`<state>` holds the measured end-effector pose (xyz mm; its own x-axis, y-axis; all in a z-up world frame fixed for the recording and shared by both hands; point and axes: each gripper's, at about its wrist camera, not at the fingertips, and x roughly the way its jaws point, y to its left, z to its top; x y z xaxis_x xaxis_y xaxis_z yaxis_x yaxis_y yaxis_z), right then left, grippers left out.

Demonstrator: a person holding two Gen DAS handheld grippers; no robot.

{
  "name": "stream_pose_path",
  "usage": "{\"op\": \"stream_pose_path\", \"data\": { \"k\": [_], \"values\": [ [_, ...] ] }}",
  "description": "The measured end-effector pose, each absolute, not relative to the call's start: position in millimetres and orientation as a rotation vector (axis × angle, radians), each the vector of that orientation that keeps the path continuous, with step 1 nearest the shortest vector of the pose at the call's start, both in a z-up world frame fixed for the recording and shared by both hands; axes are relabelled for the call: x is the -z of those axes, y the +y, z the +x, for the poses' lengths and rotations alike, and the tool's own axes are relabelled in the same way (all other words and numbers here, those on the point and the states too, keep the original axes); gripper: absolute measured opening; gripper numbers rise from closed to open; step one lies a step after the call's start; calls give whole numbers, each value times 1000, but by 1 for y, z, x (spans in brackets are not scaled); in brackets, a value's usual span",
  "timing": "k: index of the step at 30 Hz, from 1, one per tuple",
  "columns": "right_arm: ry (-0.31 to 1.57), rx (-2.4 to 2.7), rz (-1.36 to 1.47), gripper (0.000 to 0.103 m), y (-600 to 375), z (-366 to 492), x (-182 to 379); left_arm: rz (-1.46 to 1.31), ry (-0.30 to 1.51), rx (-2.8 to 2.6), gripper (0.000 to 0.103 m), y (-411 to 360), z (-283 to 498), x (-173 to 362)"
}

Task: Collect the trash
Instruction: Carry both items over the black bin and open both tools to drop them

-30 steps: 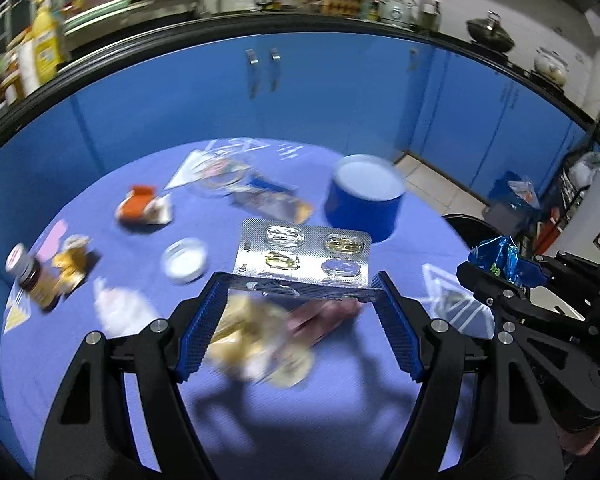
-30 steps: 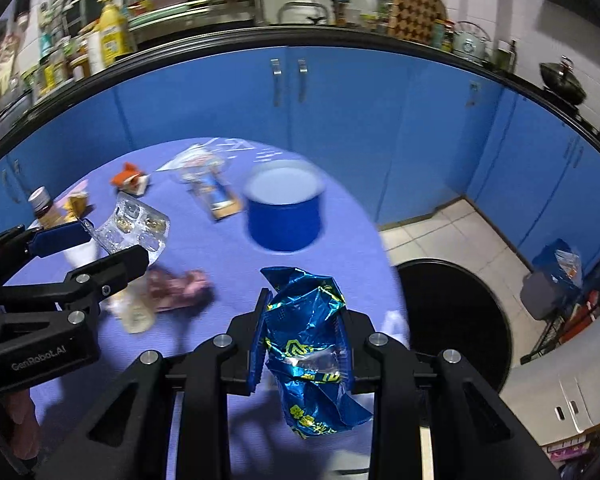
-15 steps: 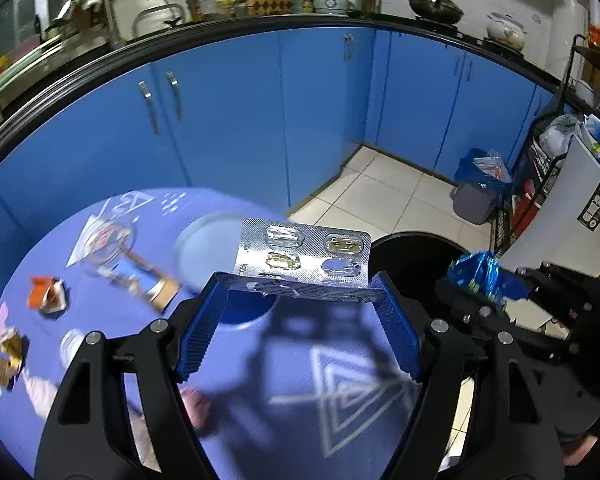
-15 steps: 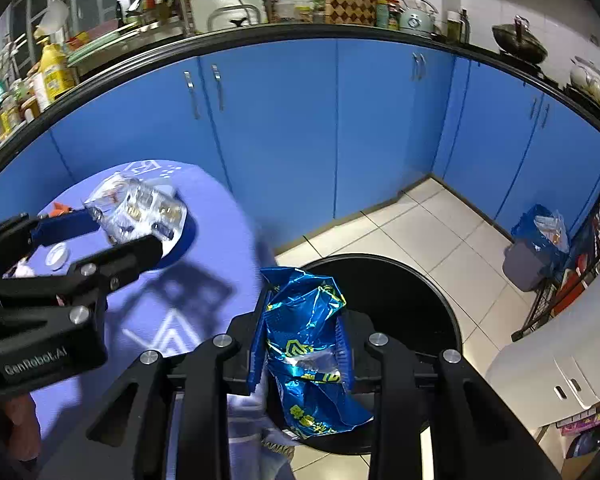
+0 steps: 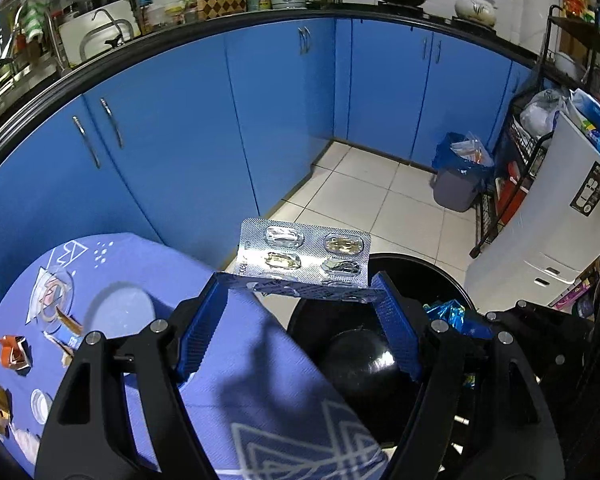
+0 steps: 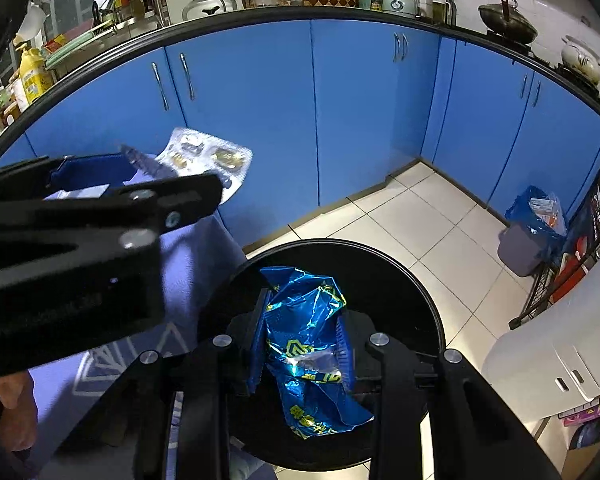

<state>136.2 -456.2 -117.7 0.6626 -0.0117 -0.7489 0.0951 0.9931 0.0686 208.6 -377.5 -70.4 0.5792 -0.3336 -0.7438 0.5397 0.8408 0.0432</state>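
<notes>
Held level over the black trash bin (image 6: 420, 280), the right gripper (image 6: 300, 338) pinches a crumpled blue wrapper (image 6: 304, 320) while the left gripper (image 5: 300, 320) clamps a blister pack (image 5: 304, 256) past the table's (image 5: 240, 380) right edge, both having swung away from the tabletop.

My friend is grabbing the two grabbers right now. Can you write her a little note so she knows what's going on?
Left gripper: shut on the blister pack, at the table edge beside the black bin.
Right gripper: shut on the blue foil wrapper, right over the black bin.
Done: both pieces picked up, neither dropped yet.
Left: release both into the bin, then go back for the scraps on the purple table, like the orange wrapper.
</notes>
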Motion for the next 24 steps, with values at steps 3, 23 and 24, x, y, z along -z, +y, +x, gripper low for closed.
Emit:
{"op": "stream_pose_path", "data": {
  "k": [3,23,24],
  "values": [
    [849,58,108,29,-459,136,120,280,812,517,74,-382,210,74],
    [832,76,113,75,-461,126,113,277,807,496,99,-374,199,73],
    [830,73,112,75,-460,125,111,272,808,494,99,-372,198,73]
  ]
}}
